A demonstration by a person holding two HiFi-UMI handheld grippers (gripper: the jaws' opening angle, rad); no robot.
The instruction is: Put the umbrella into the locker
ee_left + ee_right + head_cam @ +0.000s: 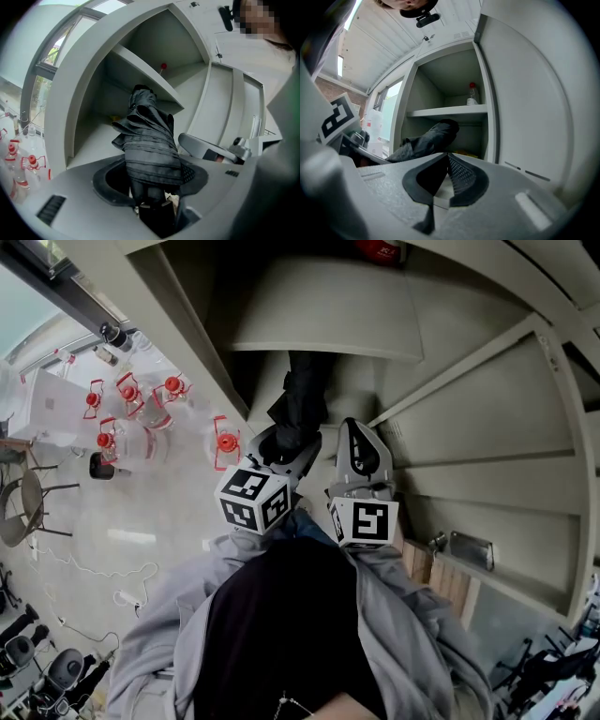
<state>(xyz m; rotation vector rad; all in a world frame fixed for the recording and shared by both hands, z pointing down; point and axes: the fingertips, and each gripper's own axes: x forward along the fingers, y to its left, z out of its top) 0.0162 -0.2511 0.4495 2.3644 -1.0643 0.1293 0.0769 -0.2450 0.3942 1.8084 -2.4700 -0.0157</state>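
the left gripper (152,185) has its jaws clamped round the handle end of the folded black umbrella (150,136). the umbrella sticks out ahead of it, its far end inside the open locker (89,93), under the shelf (145,75). the right gripper (446,164) is just beside it, pads meeting at the tips with nothing between them. ahead of it, a red-capped bottle (472,95) stands on that shelf.

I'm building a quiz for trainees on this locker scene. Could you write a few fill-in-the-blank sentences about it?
The left gripper has its jaws shut on the folded ___.
On the shelf of the locker, the bottle has a ___ cap.
The jaws of the right gripper hold ___.
Missing words: umbrella; red; nothing.
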